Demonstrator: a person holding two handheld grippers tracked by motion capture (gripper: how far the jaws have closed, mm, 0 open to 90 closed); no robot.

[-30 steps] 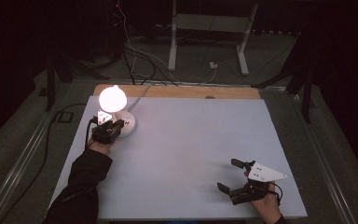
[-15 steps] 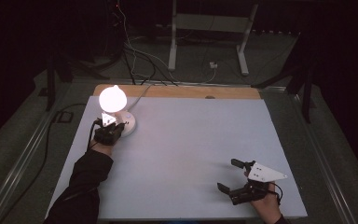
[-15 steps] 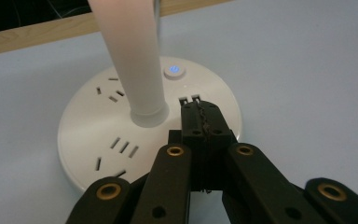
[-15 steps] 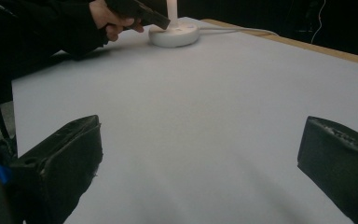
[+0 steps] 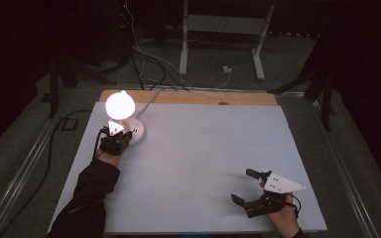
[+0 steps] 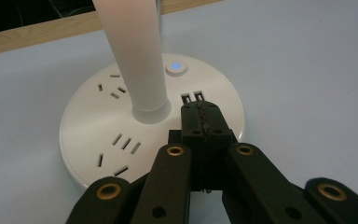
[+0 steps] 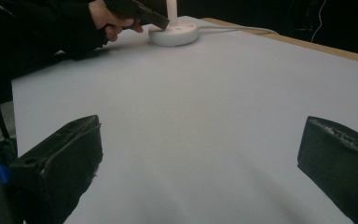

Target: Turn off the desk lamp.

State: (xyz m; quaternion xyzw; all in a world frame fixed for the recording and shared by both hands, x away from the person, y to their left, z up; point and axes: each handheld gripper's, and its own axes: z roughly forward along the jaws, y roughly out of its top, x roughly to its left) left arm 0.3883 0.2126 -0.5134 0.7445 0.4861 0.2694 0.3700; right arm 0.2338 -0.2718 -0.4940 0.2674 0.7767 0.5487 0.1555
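Left gripper (image 6: 200,119) stays on lamp base (image 6: 88,135), jaws closed; right gripper (image 5: 250,193) unmoved, agape.

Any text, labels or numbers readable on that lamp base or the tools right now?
None can be read.
Lamp base: no words or numbers; it bears socket slots and a round button lit blue, with no legible symbol.
Left tool, shut over the base: no markings.
Right tool, open: its grey plate is blank.

The lamp (image 6: 135,60) stem is cut off by the top edge.
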